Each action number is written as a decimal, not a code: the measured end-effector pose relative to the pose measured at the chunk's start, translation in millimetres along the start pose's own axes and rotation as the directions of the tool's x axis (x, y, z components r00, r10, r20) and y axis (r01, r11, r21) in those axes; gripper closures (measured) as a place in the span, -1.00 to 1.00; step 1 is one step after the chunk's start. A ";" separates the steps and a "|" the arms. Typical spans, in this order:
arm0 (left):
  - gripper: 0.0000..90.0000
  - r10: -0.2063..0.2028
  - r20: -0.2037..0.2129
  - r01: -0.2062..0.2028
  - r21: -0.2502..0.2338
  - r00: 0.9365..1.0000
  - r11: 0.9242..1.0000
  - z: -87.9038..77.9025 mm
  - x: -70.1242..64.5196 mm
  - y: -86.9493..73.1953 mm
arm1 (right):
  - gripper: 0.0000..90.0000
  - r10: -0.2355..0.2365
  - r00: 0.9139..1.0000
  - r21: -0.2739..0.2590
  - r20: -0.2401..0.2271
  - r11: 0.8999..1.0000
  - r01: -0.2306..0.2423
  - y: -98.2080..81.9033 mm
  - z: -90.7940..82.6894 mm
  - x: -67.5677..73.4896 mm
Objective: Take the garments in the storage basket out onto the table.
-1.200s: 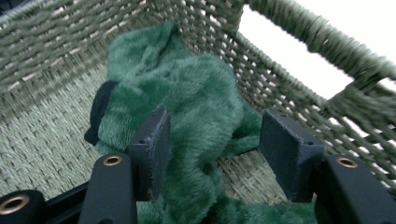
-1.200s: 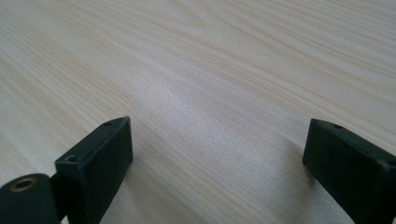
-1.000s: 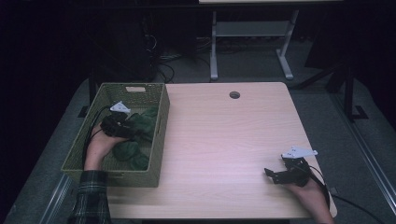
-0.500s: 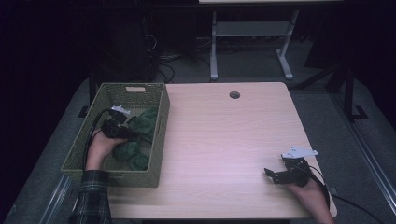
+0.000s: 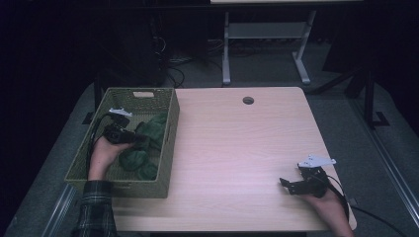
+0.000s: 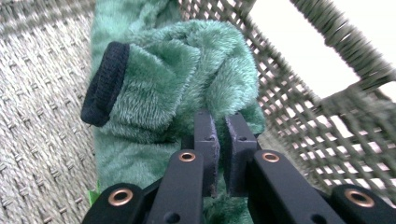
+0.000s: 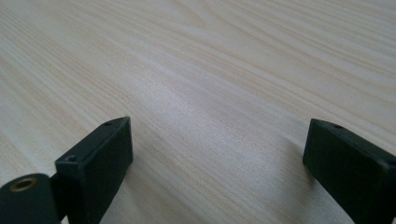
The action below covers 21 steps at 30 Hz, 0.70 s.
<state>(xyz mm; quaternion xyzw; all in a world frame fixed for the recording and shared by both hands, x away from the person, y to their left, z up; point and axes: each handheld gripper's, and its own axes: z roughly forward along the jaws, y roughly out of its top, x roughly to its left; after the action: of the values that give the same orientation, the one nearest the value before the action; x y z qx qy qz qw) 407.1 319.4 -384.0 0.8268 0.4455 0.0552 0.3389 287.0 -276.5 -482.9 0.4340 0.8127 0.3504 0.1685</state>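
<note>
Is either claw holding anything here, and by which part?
The left claw is pinched shut on a fold of the green plush garment in the woven basket, beside its black cuff. The right claw stands open over the table, holding nothing.

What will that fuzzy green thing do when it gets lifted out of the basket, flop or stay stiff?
Probably flop: the fuzzy green garment looks soft and folds over itself in the basket. It likely weighs little. The left hand-held gripper, whose jaws have just closed, pinches one small fold, so the rest should dangle.

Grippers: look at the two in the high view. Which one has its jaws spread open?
The right gripper, resting on the bare table. The left gripper, inside the basket, has just closed its jaws on green fleece.
</note>
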 end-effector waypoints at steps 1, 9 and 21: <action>0.90 -0.010 0.007 0.010 -0.014 1.000 1.000 -2.4 0.1 0.2 | -0.82 0.000 1.000 0.000 0.000 1.000 0.000 0.0 0.0 0.0; 0.92 -0.062 0.065 0.069 -0.104 0.996 0.992 -22.3 0.2 2.0 | -0.82 0.000 1.000 0.000 0.000 1.000 0.000 0.0 0.0 0.0; 0.92 -0.071 0.063 0.082 -0.187 0.995 0.979 -55.4 -9.1 13.3 | -0.82 0.000 1.000 0.000 0.000 1.000 0.000 -0.1 0.0 0.0</action>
<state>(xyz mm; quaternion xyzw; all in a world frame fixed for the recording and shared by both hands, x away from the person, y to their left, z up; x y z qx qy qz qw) 389.2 335.7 -331.6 0.7743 0.4600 0.0609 0.4303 287.0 -276.5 -483.0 0.4340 0.8128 0.3502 0.1685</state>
